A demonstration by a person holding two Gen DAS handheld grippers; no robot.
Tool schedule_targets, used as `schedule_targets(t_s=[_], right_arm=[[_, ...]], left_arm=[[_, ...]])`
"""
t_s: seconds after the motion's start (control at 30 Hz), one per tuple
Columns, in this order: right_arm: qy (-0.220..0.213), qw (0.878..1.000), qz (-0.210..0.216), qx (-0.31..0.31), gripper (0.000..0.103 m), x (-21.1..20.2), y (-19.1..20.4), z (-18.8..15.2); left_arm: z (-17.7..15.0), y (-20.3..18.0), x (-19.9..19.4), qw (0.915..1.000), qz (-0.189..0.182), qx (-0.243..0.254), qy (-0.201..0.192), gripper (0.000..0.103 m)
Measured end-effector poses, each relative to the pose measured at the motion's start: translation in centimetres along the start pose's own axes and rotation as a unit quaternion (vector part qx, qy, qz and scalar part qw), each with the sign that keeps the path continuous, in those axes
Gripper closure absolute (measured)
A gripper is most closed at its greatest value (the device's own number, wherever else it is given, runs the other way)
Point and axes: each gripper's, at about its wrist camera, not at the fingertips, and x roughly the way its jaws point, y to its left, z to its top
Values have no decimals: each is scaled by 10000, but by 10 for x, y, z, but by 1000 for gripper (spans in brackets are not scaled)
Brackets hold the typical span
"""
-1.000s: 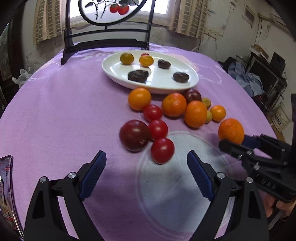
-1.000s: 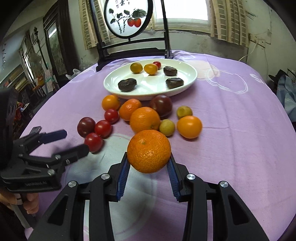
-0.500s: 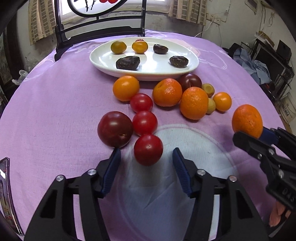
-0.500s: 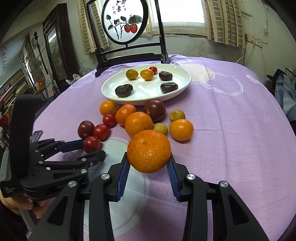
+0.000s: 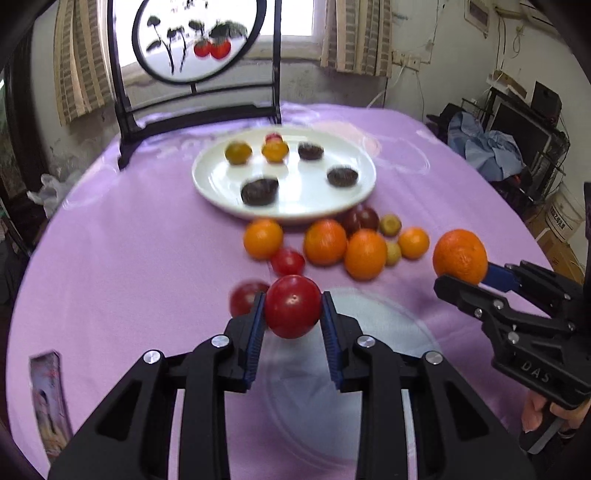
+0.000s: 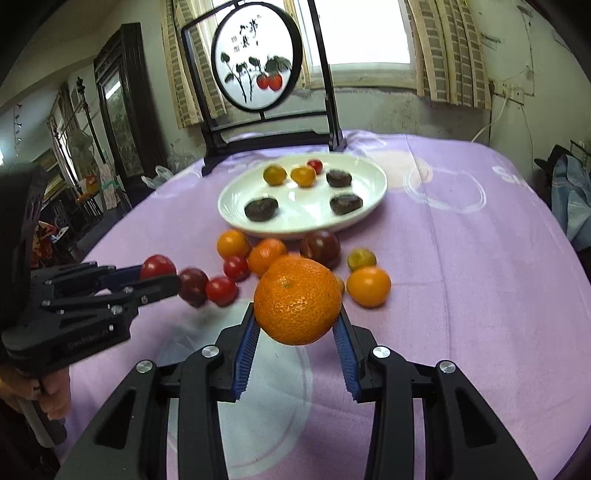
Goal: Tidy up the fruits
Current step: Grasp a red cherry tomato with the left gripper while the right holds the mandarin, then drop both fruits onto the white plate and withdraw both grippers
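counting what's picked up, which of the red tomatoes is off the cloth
The red tomato clamped in the left gripper; the other two red ones lie on the cloth.

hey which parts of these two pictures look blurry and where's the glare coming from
Left wrist view: the plate and loose fruit are motion-smeared, the held tomato sharp. Right wrist view: mostly crisp, the tangerine sharp, the window blown out white behind the screen.

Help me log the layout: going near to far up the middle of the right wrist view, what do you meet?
Right gripper → mandarin held in it → dark plum on the cloth → white plate → round screen on its stand → window.
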Motion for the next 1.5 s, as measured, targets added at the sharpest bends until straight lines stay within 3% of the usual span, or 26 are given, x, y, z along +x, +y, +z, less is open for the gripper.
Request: schedule_targets(t_s=[0.23,0.4,0.63,0.77,0.9,1.13,1.5], right_arm=[[-230,9988,-92,-411,62,20,12,50],[17,9992,-119,-376,62,63,12,78],[607,9974,-248,-297,62,127,3,86],[681,9967,-264,-349,57,135,4,87],[571,9978,-177,-293,57,121,2,82],[470,9987,-157,-98,56,82,-13,60],[406,9990,-180,35,55,32,-18,12]], left_arm=[[67,20,16,9989,317,-151,-323,74],[101,44,73,9973,498,-538,-23,74],[116,53,128,9963,504,-621,329,74],[118,52,133,9956,626,-632,278,47],[114,48,118,9964,582,-591,169,46],[81,35,73,9973,539,-491,-36,30],[13,15,20,9986,347,-395,-71,26]])
